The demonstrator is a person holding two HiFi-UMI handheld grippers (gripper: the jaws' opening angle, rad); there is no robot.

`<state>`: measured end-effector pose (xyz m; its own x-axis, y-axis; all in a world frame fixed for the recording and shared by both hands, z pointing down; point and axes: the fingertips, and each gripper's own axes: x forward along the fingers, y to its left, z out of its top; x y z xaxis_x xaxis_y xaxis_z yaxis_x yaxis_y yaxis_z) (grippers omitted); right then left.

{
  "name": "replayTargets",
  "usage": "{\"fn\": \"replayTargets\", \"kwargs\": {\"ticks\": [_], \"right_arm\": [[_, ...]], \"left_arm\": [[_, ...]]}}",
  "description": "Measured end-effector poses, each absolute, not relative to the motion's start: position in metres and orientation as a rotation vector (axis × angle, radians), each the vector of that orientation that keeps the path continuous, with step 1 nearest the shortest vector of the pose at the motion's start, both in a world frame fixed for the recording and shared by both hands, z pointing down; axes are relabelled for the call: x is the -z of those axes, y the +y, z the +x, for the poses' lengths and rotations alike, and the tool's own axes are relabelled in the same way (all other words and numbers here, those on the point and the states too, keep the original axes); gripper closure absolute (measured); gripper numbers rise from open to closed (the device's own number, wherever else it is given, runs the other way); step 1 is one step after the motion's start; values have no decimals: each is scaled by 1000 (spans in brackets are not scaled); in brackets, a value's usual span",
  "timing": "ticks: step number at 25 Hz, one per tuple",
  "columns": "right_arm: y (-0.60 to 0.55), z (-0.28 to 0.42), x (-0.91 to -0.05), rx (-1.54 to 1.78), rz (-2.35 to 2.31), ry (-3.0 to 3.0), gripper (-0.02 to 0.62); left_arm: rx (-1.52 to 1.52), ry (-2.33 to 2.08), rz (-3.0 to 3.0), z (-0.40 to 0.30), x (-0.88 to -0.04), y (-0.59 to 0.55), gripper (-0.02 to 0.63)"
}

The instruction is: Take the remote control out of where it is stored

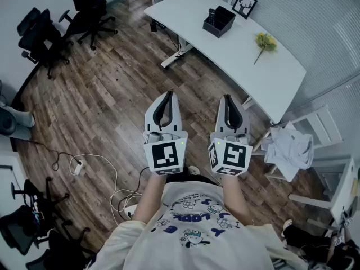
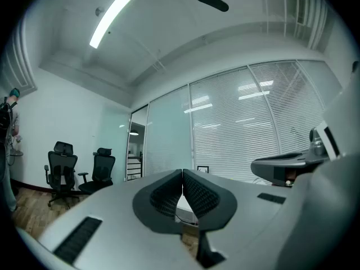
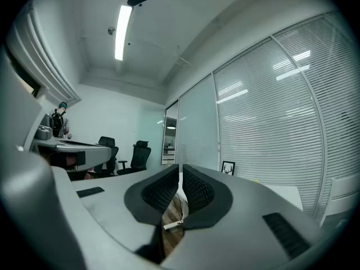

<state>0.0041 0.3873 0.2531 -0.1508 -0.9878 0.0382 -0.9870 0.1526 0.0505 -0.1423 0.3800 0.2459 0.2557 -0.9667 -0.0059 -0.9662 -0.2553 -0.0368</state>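
A black open box (image 1: pixel 219 21) stands on the white desk (image 1: pixel 242 55) at the far side of the room. Dark items stick up from it; I cannot tell whether one is the remote control. Both grippers are held side by side over the wooden floor, well short of the desk. The left gripper (image 1: pixel 167 95) is shut with nothing between its pads, which the left gripper view (image 2: pixel 183 174) shows pressed together. The right gripper (image 1: pixel 227 99) is also shut and empty, its jaws meeting in the right gripper view (image 3: pixel 180 171).
On the desk are a framed deer picture (image 1: pixel 245 4) and a yellow flower sprig (image 1: pixel 264 43). Black office chairs (image 1: pixel 84 7) stand at the far left. A white chair with crumpled cloth (image 1: pixel 289 148) is at the right. A cable and power strip (image 1: pixel 79 166) lie on the floor.
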Motion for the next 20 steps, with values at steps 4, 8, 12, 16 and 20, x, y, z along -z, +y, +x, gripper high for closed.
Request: {"fn": "replayTargets", "kwargs": {"ticks": [4, 8, 12, 16, 20], "right_arm": [[384, 4, -253, 21, 2000, -2340, 552], [381, 4, -253, 38, 2004, -2334, 552], [376, -1, -252, 45, 1988, -2353, 551], [365, -5, -254, 37, 1980, -2360, 551], [353, -9, -257, 13, 1996, -2356, 551]], "left_arm": [[-7, 1907, -2462, -142, -245, 376, 591], [27, 1901, -2468, -141, -248, 373, 591], [27, 1901, -2469, -142, -249, 367, 591], [30, 1899, -2474, -145, -251, 357, 591], [22, 1891, -2479, -152, -252, 345, 591]]}}
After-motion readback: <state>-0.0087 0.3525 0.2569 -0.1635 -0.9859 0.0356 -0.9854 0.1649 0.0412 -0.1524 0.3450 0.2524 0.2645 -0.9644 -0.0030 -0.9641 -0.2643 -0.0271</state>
